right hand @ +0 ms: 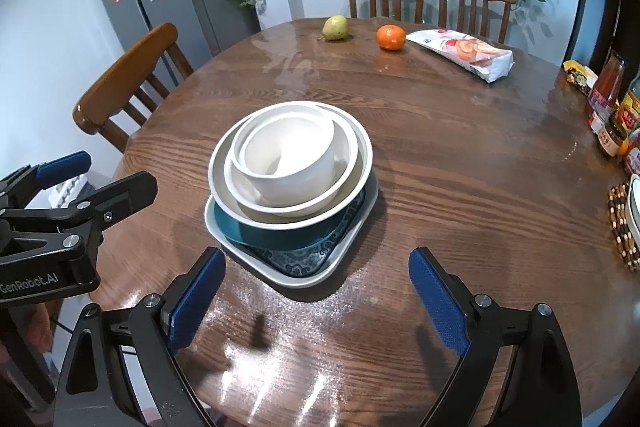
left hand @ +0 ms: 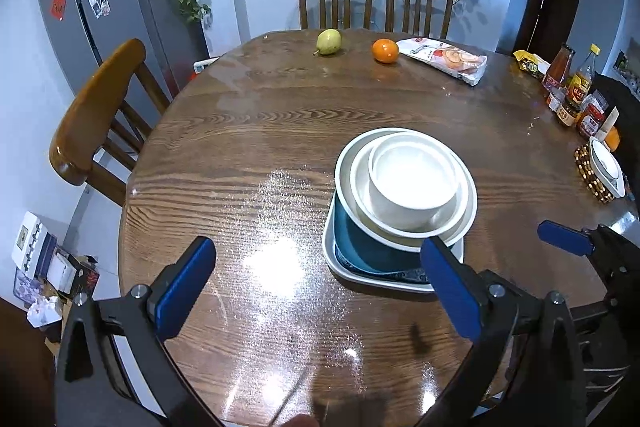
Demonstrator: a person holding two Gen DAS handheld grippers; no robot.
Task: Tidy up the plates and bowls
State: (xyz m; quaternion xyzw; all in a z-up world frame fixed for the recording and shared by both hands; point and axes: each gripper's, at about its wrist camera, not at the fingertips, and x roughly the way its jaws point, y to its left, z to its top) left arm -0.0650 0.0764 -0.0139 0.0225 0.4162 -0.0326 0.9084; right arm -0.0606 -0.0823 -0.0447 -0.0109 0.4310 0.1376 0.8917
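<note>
A pear [right hand: 335,27], an orange [right hand: 391,37] and a snack bag [right hand: 468,54] lay at the desk's [right hand: 460,155] far side, sauce bottles [left hand: 568,83] on its right.

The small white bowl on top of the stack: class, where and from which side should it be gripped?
Grip the small white bowl by its rim, from above, one of the fingers inside and one outside. It sits upright, nested in wider bowls that hide its lower wall, so probably only the rim is free.
</note>
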